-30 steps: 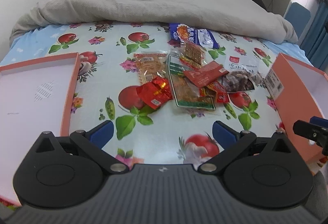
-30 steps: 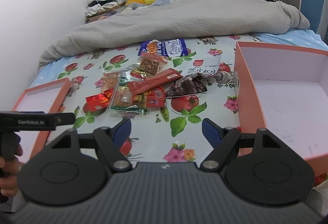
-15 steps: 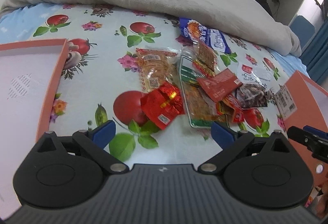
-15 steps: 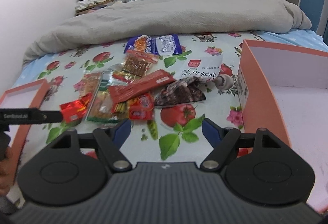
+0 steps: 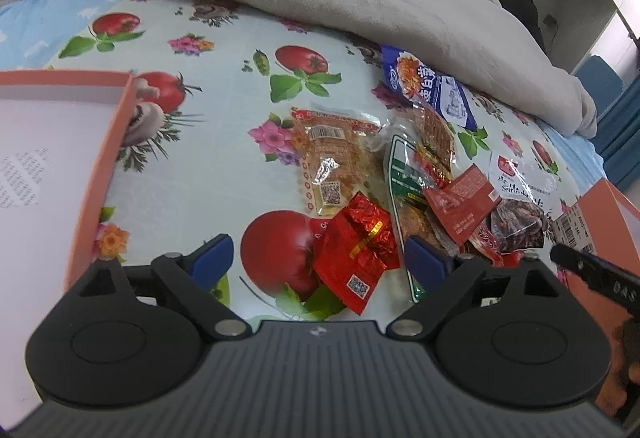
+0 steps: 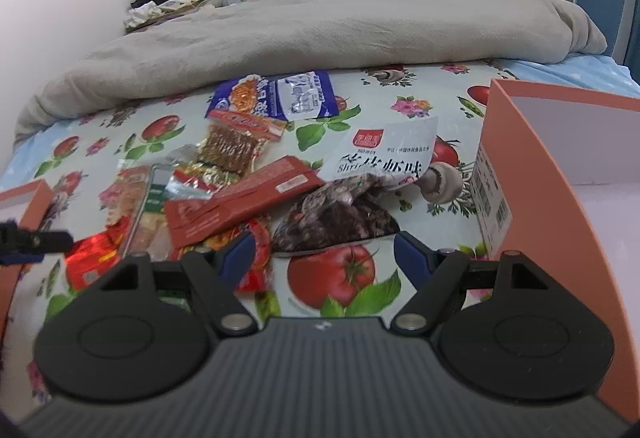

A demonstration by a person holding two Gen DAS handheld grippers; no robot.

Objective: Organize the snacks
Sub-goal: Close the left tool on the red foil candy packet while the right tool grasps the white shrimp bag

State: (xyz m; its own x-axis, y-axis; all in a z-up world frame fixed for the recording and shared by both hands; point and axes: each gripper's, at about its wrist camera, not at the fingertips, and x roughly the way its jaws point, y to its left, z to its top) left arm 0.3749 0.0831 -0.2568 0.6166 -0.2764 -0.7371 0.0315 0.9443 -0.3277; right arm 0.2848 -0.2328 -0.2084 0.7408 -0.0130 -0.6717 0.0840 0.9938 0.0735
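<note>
The bed (image 5: 224, 165) carries everything: a cloth printed with tomatoes and flowers covers its near part, and a grey duvet (image 6: 320, 33) is heaped along the far edge of that cloth, closing off the room behind the snacks. On the left side an orange-walled box (image 5: 104, 165) with a white floor lies flat; its right wall runs toward the left gripper, and a broad strip of bare cloth separates it from the snacks. On the right side a second orange box (image 6: 532, 173) stands with its tall left wall facing the pile, a barcode label on that wall, and only a narrow band of cloth between it and the nearest packet.

The snack pile (image 5: 404, 181) lies in the middle of the cloth, between the two boxes, packets overlapping. At its far edge is a blue-and-white packet (image 6: 280, 97), touching the duvet's hem. A white bag with a clear window of dark pieces (image 6: 360, 189) forms the right edge. A long dark-red packet (image 6: 244, 201) lies across the centre. A clear orange-tinted packet (image 5: 332, 165) makes the left edge, and a crinkled red foil packet (image 5: 356, 250) sits at the near-left corner.

The left gripper (image 5: 316, 262) hangs over that foil packet with its jaws wide and closing, the packet between the tips but not pressed. The right gripper (image 6: 324, 258) stands fairly wide and empty, over the near edge of the dark-windowed bag.
</note>
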